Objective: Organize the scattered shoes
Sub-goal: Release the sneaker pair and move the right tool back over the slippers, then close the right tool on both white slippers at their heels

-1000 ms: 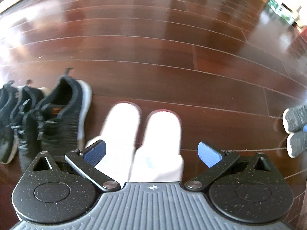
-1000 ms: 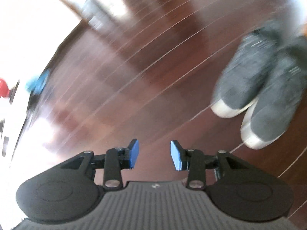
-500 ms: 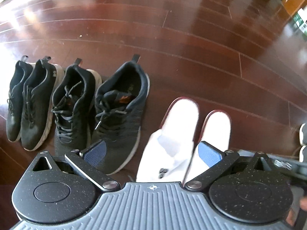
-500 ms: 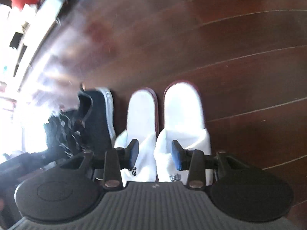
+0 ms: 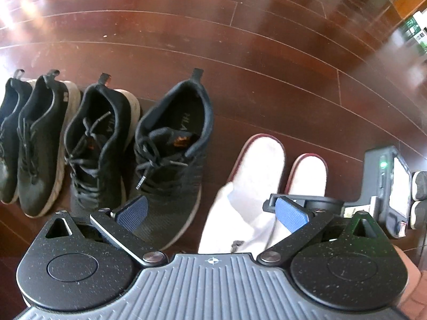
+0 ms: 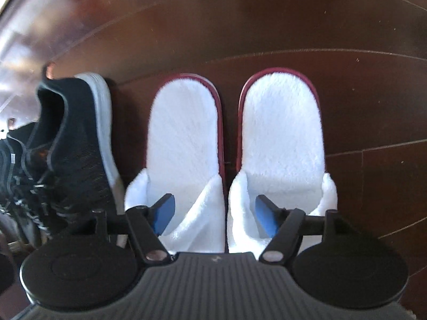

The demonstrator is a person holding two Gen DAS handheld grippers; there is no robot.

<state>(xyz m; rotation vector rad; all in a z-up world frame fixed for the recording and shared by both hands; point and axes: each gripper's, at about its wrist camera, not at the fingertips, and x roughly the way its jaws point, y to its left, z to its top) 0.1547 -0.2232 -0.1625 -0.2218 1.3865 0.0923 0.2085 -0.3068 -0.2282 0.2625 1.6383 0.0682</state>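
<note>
Your left claw (image 5: 210, 212) stands wide apart and holds nothing, hovering above the row on the wooden floor (image 5: 213, 61). In the left wrist view, four dark sneakers sit side by side with heels pointing away: an outer black pair (image 5: 29, 144), then a laced sneaker (image 5: 98, 144) and its mate (image 5: 170, 157). To their right lie the white slippers (image 5: 256, 176), close together. Part of the right-hand device (image 5: 384, 186) shows beyond them, and further shoe toes peek in at the far right edge, too cropped to identify.

In the right wrist view, your right claw (image 6: 214, 214) is open at a moderate width and grips nothing. One fingertip (image 6: 164, 213) hangs over the left slipper (image 6: 184, 138), the other over the right slipper (image 6: 280, 133); I cannot tell whether either touches the fleece. Both slippers lie parallel, heels level, a narrow gap between them, just beside the sneaker (image 6: 72, 144).

The step in hand looks like squaring off the slipper pair. Fleece is soft and slides easily on polished boards, so nudge gently from the toe end, keep both heels in line with the sneakers' heels, and lift straight up so you drag nothing askew.
</note>
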